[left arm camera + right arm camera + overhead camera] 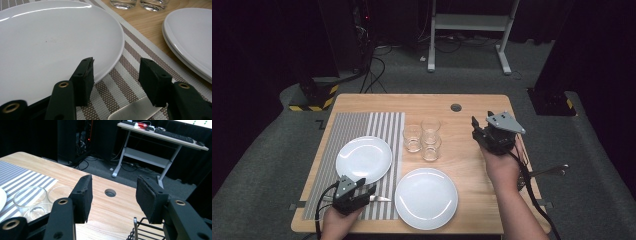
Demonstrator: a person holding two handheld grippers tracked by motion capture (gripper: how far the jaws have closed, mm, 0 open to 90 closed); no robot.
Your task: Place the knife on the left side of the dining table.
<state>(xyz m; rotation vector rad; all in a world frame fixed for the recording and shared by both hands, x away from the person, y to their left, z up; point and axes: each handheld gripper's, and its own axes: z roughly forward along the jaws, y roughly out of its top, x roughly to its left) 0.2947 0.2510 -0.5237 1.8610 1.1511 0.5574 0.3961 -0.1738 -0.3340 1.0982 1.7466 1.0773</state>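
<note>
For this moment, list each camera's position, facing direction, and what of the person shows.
High view: fixed above the person's side, looking forward and down on the table; forearms, left gripper and right gripper show.
Left gripper view: rides low over the striped mat, facing the plate on the mat; its own open jaws show.
Right gripper view: raised, facing across the table's far edge toward a desk; its own empty jaws show.
Shared: the glasses appear in all three.

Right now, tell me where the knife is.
In the high view the knife lies on the striped placemat, low left, between the left gripper and the near plate.
</note>
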